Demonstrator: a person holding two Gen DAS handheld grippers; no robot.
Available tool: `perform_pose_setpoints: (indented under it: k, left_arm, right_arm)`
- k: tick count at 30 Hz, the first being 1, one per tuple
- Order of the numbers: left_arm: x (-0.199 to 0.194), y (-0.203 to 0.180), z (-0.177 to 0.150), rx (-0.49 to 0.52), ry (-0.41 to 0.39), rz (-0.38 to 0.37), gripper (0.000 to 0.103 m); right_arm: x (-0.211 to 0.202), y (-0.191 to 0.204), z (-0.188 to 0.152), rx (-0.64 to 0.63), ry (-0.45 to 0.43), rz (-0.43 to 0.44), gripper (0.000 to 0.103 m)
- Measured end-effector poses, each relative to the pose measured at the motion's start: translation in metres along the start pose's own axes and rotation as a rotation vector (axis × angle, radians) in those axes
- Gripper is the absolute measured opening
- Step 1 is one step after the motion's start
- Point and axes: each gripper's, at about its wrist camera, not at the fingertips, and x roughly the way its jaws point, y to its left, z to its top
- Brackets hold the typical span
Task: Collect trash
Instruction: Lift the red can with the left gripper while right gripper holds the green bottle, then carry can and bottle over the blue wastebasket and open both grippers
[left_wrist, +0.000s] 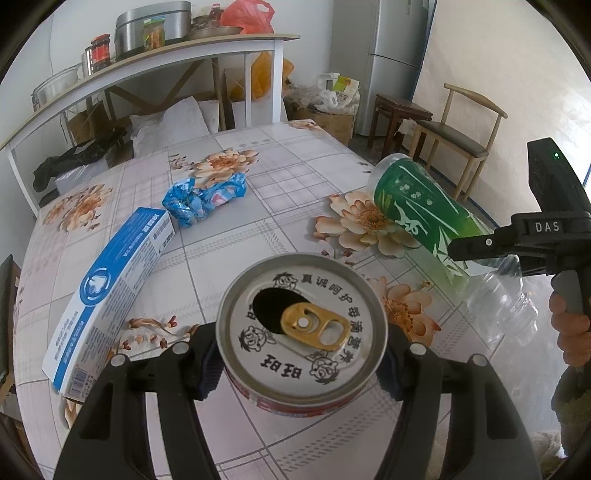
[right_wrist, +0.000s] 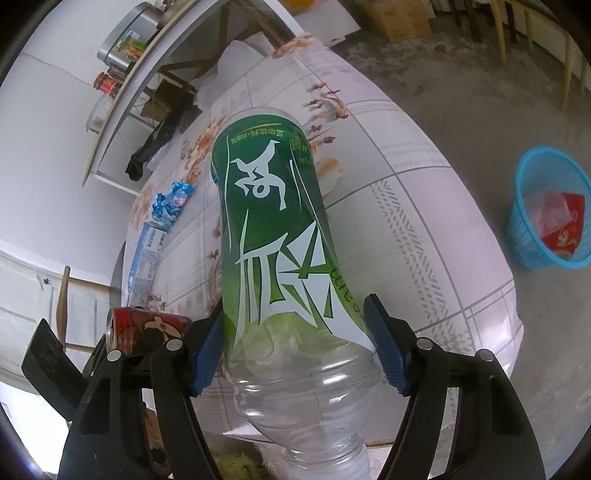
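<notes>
My left gripper (left_wrist: 301, 363) is shut on an opened red drink can (left_wrist: 301, 332), held above the floral tablecloth (left_wrist: 258, 229); its silver top with gold tab faces the camera. My right gripper (right_wrist: 299, 350) is shut on an empty clear plastic bottle with a green label (right_wrist: 273, 236), held tilted above the table's right side; the bottle also shows in the left wrist view (left_wrist: 424, 210). The can also shows in the right wrist view (right_wrist: 147, 326). A blue and white box (left_wrist: 110, 291) and a crumpled blue wrapper (left_wrist: 203, 197) lie on the table.
A blue plastic basket (right_wrist: 532, 240) with red trash inside stands on the floor right of the table. A white shelf with pots and jars (left_wrist: 147, 62) stands behind the table. A wooden chair (left_wrist: 454, 136) and a fridge (left_wrist: 391, 55) stand at the back right.
</notes>
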Motion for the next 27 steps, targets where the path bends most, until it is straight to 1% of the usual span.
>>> perform_pose_setpoints:
  k: [11, 27]
  left_arm:
    - [-0.007, 0.001, -0.001, -0.001, -0.015, 0.008, 0.064]
    - [-0.021, -0.008, 0.003, 0.011, -0.043, 0.021, 0.064]
  right_arm:
    - [-0.009, -0.003, 0.000, -0.003, -0.010, 0.019, 0.067]
    - [-0.023, -0.008, -0.003, -0.013, -0.030, 0.052, 0.067]
